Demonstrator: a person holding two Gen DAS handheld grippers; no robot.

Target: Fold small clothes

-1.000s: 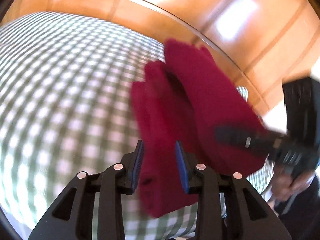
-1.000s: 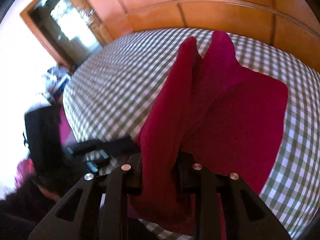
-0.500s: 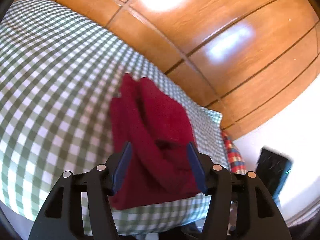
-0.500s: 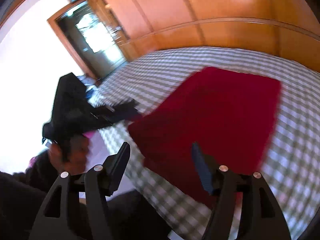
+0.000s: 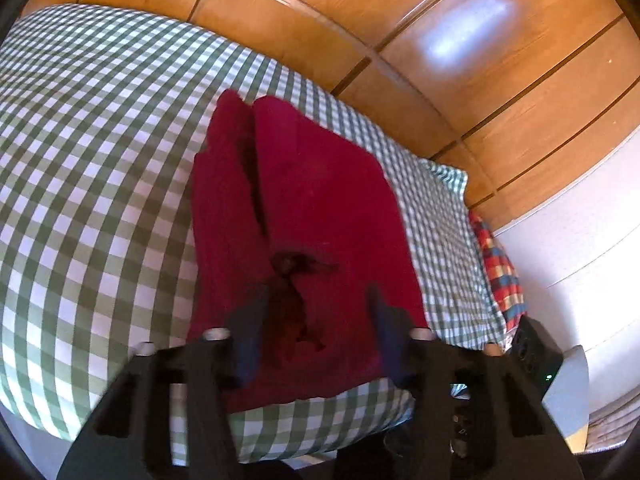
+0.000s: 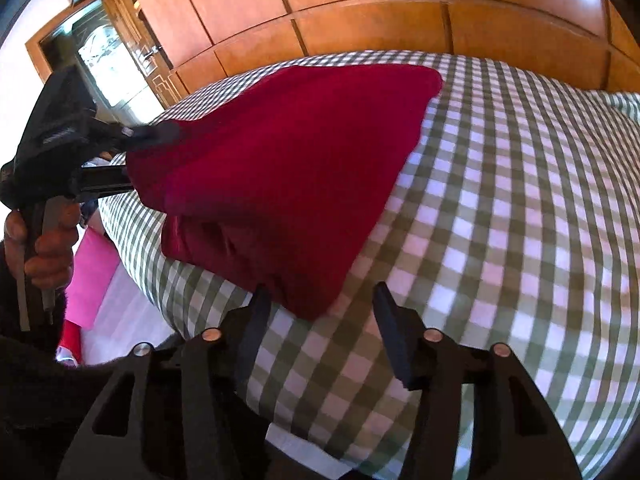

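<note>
A dark red garment (image 5: 316, 208) lies folded flat on the green-and-white checked bed (image 5: 92, 168). Its near edge, with a small rumpled knot, sits between the fingers of my left gripper (image 5: 318, 320). Those jaws are closing, but the pads stand apart from the cloth. In the right wrist view, the left gripper (image 6: 148, 156) straddles the garment's (image 6: 288, 168) left corner, one finger above and one below. My right gripper (image 6: 320, 320) hovers low over the bed with the garment's near corner just ahead between its fingertips. Its jaws are closing and hold nothing.
Wooden panelling (image 5: 460, 80) stands behind the bed. A checked pillow (image 5: 444, 176) and a multicoloured plaid cloth (image 5: 500, 272) lie at the bed's right end. A person's hand (image 6: 48, 256) holds the left gripper's handle. Something pink (image 6: 92, 276) lies beside the bed, near a glazed door (image 6: 104, 60).
A second ago both grippers held the garment raised. It then came down flat and both jaws opened and let it go. The right gripper has since sunk towards the near corner.
</note>
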